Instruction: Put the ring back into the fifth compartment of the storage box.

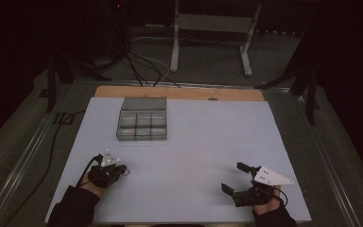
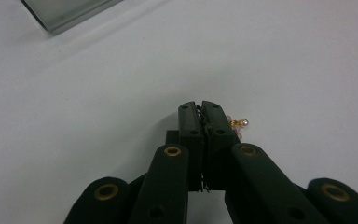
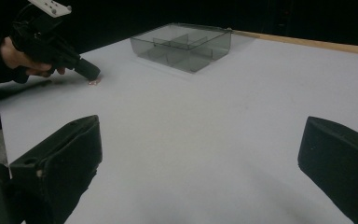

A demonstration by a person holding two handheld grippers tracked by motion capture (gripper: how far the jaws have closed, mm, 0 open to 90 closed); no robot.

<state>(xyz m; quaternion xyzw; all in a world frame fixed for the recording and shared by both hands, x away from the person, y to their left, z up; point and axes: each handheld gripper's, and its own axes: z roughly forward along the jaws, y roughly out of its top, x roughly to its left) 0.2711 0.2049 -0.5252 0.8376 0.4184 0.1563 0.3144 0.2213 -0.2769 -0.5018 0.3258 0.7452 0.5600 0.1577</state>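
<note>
Pale lavender-white sheet (image 1: 194,156) covers the wooden table top, whose bare wood edge (image 1: 179,92) shows along the far side.

Clear grey plastic compartment box (image 1: 142,119) sits on the far-left part of the sheet, divided into several cells. Contents can't be made out.

Right gripper (image 1: 238,182) sits low at the near right, held in the person's hand; grey three-cornered plate on top. Jaws stand wide apart with bare sheet between them, nothing held. It's well apart from the box and from the left side.

Left gripper (image 1: 124,170) at the near left, tip down on the sheet, well short of the box. Jaws are pressed together, no gap visible between the pads in the left gripper view (image 2: 201,122).

Small beaded trinket, pink and amber beads with a pearl-like end (image 2: 237,123): it sticks out right at the tip of the left jaws, on one side. It's touching or just beside the tip. A thin dark strand runs along the seam between the pads, so it looks pinched there, but I can't tell for sure. In the right gripper view it shows as a small pinkish speck (image 3: 94,82) on the sheet at that tip.
</note>
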